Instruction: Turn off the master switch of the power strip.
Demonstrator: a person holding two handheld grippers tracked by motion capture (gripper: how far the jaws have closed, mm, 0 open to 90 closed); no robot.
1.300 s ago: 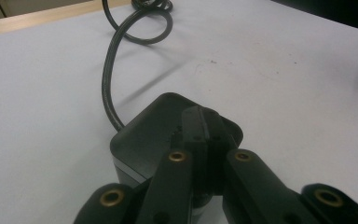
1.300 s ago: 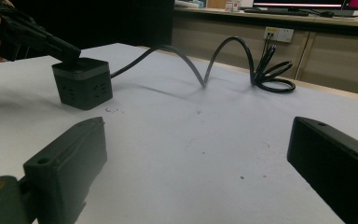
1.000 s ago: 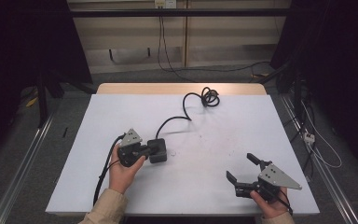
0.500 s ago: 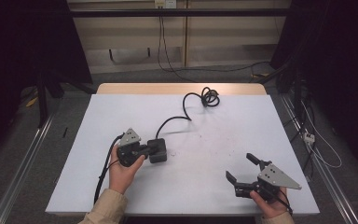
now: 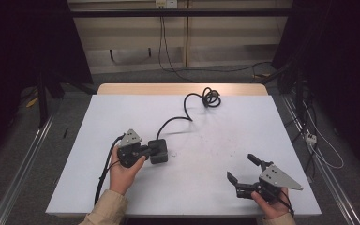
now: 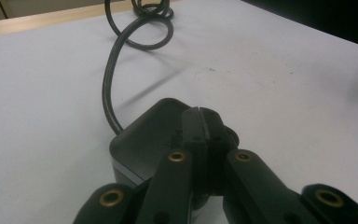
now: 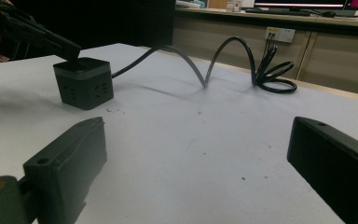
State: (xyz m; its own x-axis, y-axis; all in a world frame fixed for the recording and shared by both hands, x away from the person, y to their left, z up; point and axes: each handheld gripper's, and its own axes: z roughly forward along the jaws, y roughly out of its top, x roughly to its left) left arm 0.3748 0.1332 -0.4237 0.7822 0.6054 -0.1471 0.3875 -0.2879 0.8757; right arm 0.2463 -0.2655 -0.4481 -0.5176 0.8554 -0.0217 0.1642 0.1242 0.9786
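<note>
On the white table the left gripper sits left of centre, its jaws pressed together with nothing between them, and their tips rest right on the top of the black cube socket. In the left gripper view those closed jaws lie flat over the cube socket, the seam between them a thin line, and the black cable leaves the cube's far side and curves away across the table. Up at the far edge, right of centre, that cable arches off the surface and ends in a loose coil. Over at the near right corner, the right gripper is held in the person's right hand, its jaws spread wide and pinching nothing, pointing left and away, well apart from the cube. The right gripper view looks out between those open jaws over bare table, with the cube socket at the far left, the left gripper touching its top, and the cable looping high toward the coil.
</note>
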